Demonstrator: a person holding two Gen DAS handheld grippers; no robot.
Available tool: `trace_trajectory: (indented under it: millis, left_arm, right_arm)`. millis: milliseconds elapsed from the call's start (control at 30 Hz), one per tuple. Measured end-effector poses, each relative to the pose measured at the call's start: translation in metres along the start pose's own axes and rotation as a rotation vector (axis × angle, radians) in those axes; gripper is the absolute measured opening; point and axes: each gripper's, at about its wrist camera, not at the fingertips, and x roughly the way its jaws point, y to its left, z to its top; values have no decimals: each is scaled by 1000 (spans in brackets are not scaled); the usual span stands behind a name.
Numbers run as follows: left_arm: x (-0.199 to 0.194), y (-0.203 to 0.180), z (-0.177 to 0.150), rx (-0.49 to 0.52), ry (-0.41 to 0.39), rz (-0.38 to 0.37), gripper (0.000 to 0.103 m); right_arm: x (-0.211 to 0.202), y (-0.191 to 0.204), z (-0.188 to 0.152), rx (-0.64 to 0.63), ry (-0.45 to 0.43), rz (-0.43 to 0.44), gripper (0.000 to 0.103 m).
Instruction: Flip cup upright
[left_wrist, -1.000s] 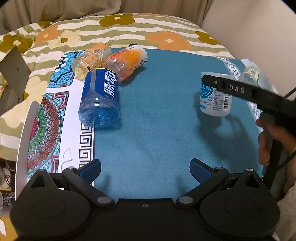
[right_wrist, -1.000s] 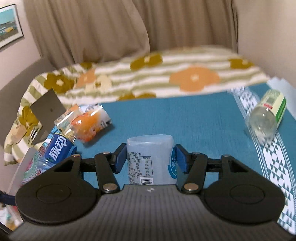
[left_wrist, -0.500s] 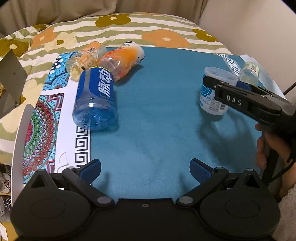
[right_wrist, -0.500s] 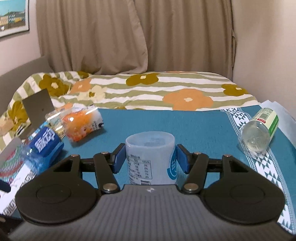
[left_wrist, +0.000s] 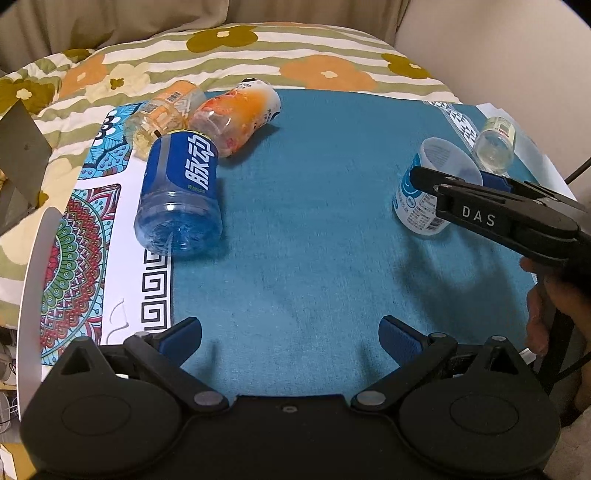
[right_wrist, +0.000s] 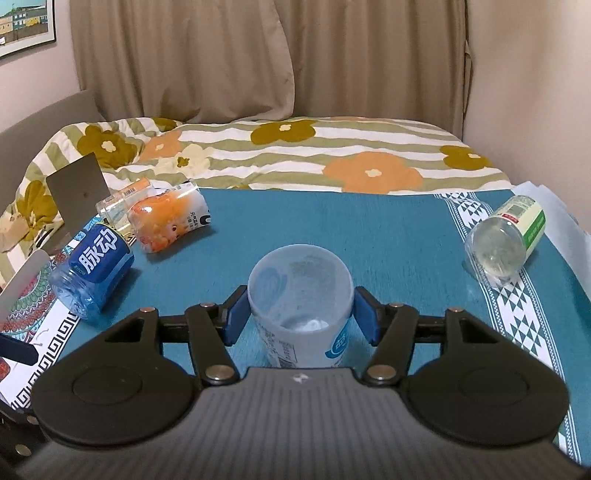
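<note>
A translucent white cup (right_wrist: 300, 306) with a blue logo and a printed label stands mouth up on the teal cloth, tilted slightly. My right gripper (right_wrist: 299, 317) is around its upper part, a blue pad at each side; contact is not clear and there seems to be a small gap at each pad. The left wrist view shows the cup (left_wrist: 430, 188) at the right with the right gripper (left_wrist: 458, 181) around it. My left gripper (left_wrist: 290, 338) is open and empty, low over the near edge of the cloth.
A blue-labelled bottle (left_wrist: 181, 195), an orange bottle (left_wrist: 236, 118) and a small clear jar (left_wrist: 162, 114) lie at the left. A clear bottle with a green label (right_wrist: 506, 240) lies at the right. A flowered bedspread (right_wrist: 295, 155) lies behind.
My right gripper turned the cup from bottom-up to mouth-up and lowered it onto the cloth. Its pads have spread a little. The left gripper barely moved.
</note>
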Motion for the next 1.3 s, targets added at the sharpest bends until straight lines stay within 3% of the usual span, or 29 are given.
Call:
trace_trajectory:
  millis: [133,200,233,600,900,1033,1300]
  left_arm:
    - [-2,-2,0,3,-7,3,103]
    - [-3,-3,0,2,-9,6,103]
    - [-4,-3,1,1,-11,7,103]
    - [-44,-13,7,-19,-81,43,103]
    - [-107,-32,17,-35,-250,123,103]
    - [-122,-44,14,-25,-312,150,103]
    - [-128,-58,-3,-39,-339,147,103]
  right_arm:
    - [2,0,2,-5,23,-4,80]
    - [3,-1,2,7,40,-2,91]
    - [4,-2,2,15,44,-3,103]
    - [-33,-8,29,-1,86,-9,103]
    - [-113,-30,66,-21,167,-75,103]
    - [-136,-39,68,-37,204,-96,103]
    - [-155,-52,52,-3,262,-114,103]
